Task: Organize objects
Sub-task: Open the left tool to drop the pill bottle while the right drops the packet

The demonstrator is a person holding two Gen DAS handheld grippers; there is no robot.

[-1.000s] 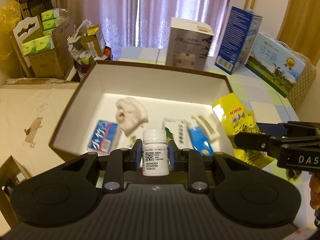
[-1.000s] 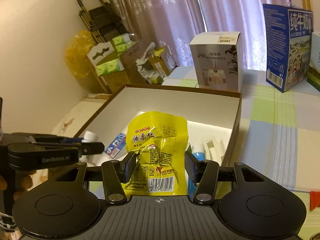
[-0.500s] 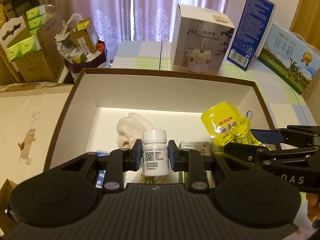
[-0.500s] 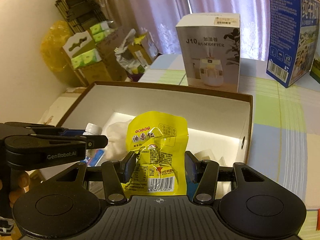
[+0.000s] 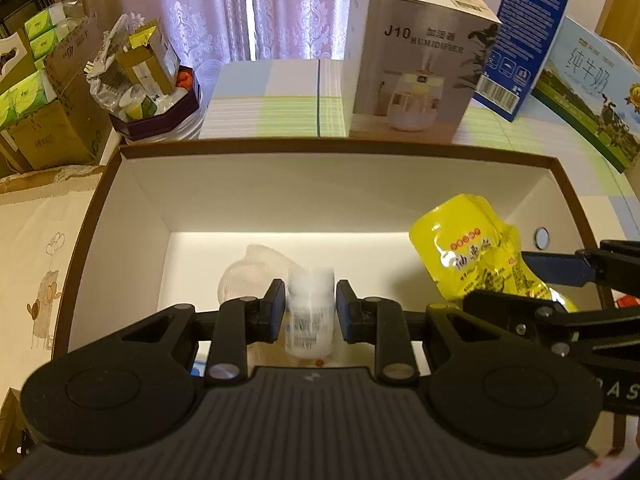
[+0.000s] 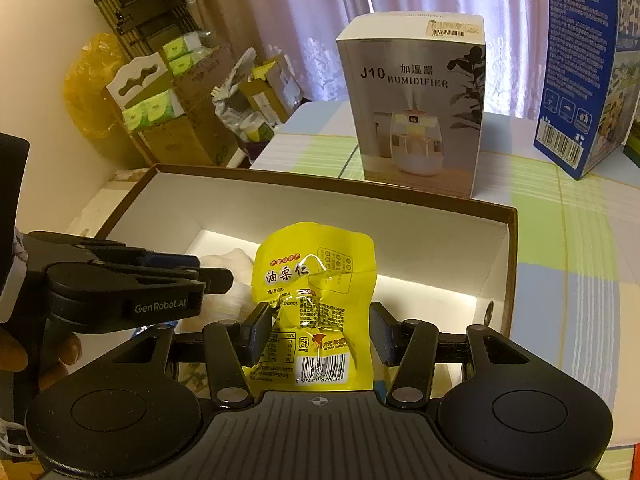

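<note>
White plastic, blurred: the pill bottle point(image 5: 310, 312) sits between the pads of my left gripper point(image 5: 310, 312), upright in the left wrist view, cap toward the far wall, long axis running along the fingers; a thin gap shows on each side of it, yet the jaws stand almost as narrow as they get, so I read them as clenched on the bottle; it hangs over the floor of the brown-rimmed white box point(image 5: 320, 146), just in front of a crumpled white cloth point(image 5: 250, 270); my right gripper point(image 6: 318, 334) grasps the yellow snack pouch point(image 6: 316, 292) by its lower half, barcode end nearest the camera, sealed top pointing away and up, long axis along the fingers, body creased; the pouch is held above the right part of the box, inside its rim; from the left camera it leans leftward point(image 5: 472, 252); behind the box stand the humidifier carton point(image 5: 416, 68) and a blue carton point(image 5: 528, 32) on the checked tablecloth point(image 6: 560, 240); against a second ago, both cameras sit closer over the box and lower, the far wall fills more of the view, the bottle label has gone from sharp to smeared, the toothpaste and blue item on the floor are now hidden behind the grippers.
</note>
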